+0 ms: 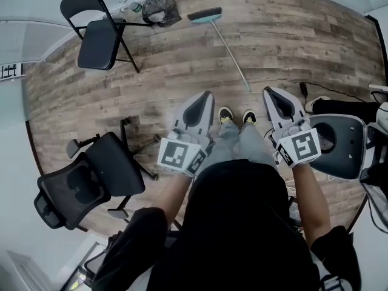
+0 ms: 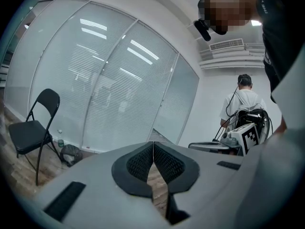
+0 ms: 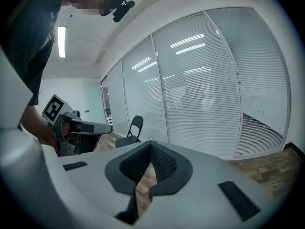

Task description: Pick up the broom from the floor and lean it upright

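Both grippers are being held out low in front of the person, nothing in either: the left gripper [image 1: 208,96] is showing its jaws pressed together and empty, and the right gripper [image 1: 267,92] is closed tip to tip, also empty. Just past the fingertips and between the two, the near end of the broom [image 1: 228,52] is lying on the wood floor [image 1: 291,47]. Its thin handle is running away from the fingers, slanting left to the teal brush head [image 1: 205,16], well beyond both tips and near a dark bag [image 1: 160,8] and a folding chair [image 1: 100,35]. Probably handling light and stiff, head-heavy, with a smooth round handle likely rolling or slipping in the pads. Both sets of jaws are needing to open first. Taking the handle near the close end, with the second grip further up, is looking best.
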`<state>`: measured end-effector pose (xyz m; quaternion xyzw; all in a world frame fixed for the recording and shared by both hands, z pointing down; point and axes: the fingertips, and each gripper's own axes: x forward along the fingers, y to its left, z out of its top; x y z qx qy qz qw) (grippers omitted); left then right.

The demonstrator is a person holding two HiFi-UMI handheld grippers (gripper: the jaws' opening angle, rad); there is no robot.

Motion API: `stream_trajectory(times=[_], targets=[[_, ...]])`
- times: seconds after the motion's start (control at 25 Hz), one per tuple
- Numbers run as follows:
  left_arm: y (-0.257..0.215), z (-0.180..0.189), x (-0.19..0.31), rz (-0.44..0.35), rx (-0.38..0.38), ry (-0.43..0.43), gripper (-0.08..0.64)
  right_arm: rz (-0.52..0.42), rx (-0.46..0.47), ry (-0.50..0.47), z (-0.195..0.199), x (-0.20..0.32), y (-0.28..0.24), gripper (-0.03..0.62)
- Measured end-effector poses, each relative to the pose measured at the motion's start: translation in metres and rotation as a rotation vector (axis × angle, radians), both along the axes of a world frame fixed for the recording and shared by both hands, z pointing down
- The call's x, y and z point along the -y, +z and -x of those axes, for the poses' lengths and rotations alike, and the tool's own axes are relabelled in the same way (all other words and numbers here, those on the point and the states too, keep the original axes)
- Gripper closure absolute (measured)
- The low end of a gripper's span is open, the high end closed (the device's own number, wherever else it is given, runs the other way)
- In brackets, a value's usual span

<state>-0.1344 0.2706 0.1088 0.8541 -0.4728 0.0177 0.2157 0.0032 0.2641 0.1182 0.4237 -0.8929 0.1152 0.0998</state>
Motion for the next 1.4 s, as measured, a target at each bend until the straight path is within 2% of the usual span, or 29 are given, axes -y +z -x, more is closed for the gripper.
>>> stream_trajectory(times=[0.16,0.36,0.48,0.6,0.8,1.04,1.24,1.4], targets=[[0.037,-0.002,0.019,0.040,0.013,0.001,0.538,0.037,-0.019,-0.010,-0.001,0.021,0.038,0.577],[0.093,-0.021,0.049,0.102,0.035,0.024,0.538,0.146,-0.066,-0.051,-0.010,0.052,0.123,0.577],[0.139,-0.024,0.064,0.138,0.046,0.001,0.538,0.192,-0.069,-0.061,-0.012,0.071,0.177,0.577],[0.203,-0.024,0.076,0.193,0.042,-0.025,0.538,0.242,-0.093,-0.058,-0.016,0.079,0.251,0.577],[0.316,-0.033,0.086,0.269,0.064,-0.009,0.538,0.403,-0.146,-0.023,-0.036,0.076,0.405,0.577],[0.428,-0.030,0.082,0.303,0.132,0.015,0.538,0.535,-0.247,-0.046,-0.047,0.046,0.546,0.577],[0.509,-0.028,0.077,0.309,0.127,0.007,0.538,0.607,-0.332,-0.012,-0.070,0.025,0.657,0.577],[0.589,-0.024,0.060,0.355,0.127,-0.012,0.539,0.633,-0.377,0.020,-0.082,0.011,0.743,0.575]])
